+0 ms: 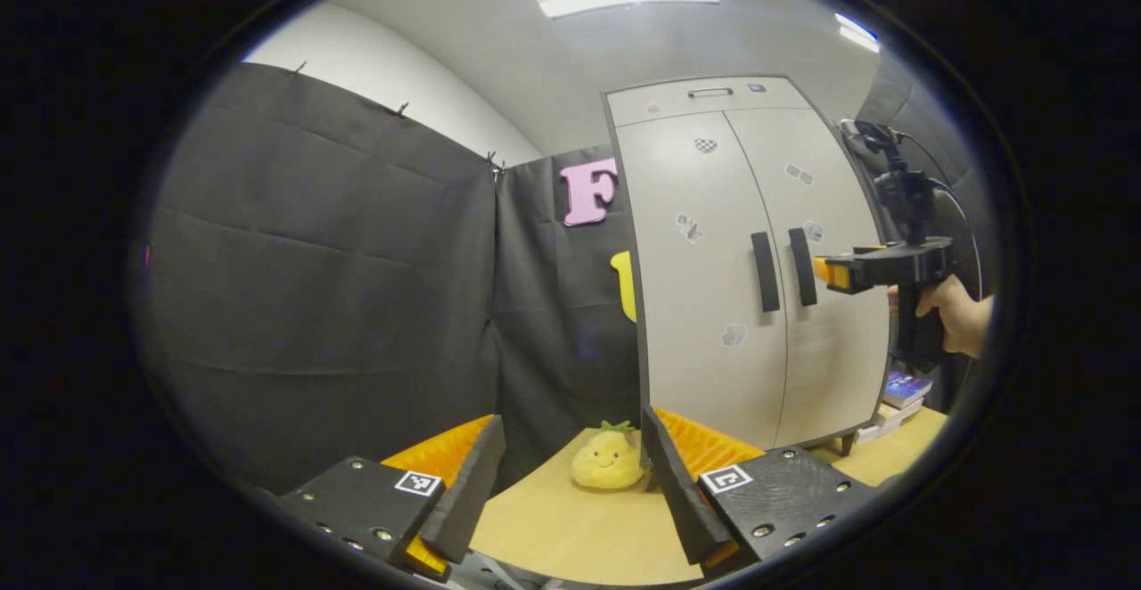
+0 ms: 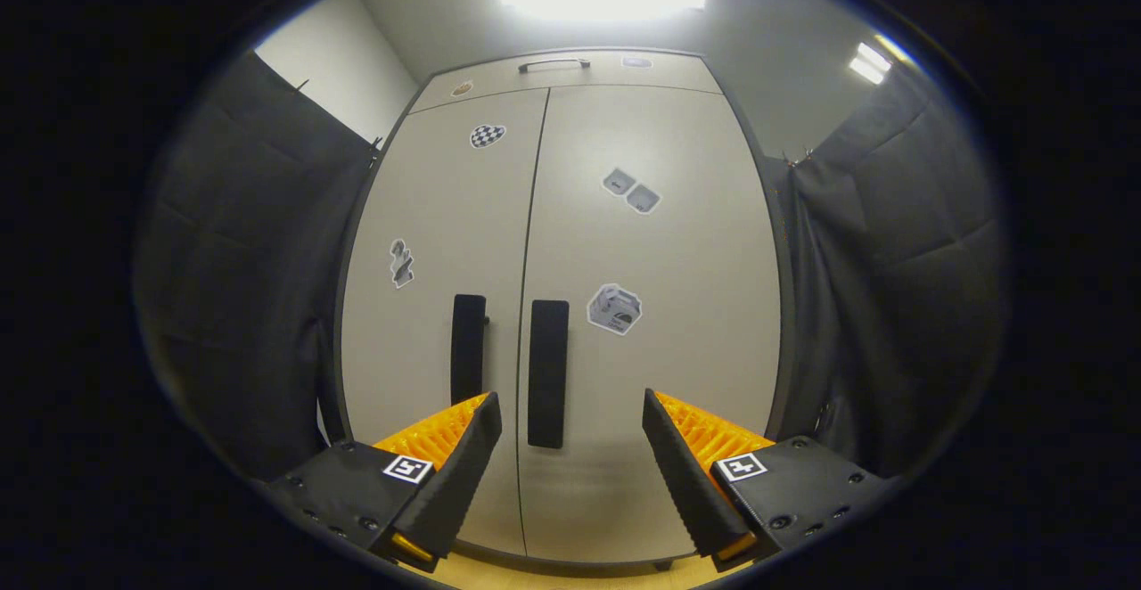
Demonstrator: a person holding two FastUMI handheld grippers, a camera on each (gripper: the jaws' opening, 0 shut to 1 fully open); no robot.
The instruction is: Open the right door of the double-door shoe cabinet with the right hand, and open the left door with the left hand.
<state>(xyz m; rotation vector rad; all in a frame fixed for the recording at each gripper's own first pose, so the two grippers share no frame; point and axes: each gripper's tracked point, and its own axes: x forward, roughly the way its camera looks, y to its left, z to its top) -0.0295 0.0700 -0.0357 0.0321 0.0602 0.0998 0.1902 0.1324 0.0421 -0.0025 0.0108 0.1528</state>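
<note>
- Left gripper view: left claw (image 1: 570, 474) gapes wide and empty above the tabletop (image 1: 579, 536); shoe cabinet (image 1: 758, 260) at two o'clock, right claw (image 1: 824, 271) near its handles.
- Right gripper view: right claw (image 2: 570, 447) wide, empty; right door handle (image 2: 547, 372) at twelve o'clock looks rigid, a good bar to grip mid-length.

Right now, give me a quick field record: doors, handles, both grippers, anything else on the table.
doors: left door and right door both closed
handles: left handle, right handle, untouched
right gripper: open, facing right handle, just short of it
left gripper: open, farther back
table: plush toy, books beside cabinet
</note>
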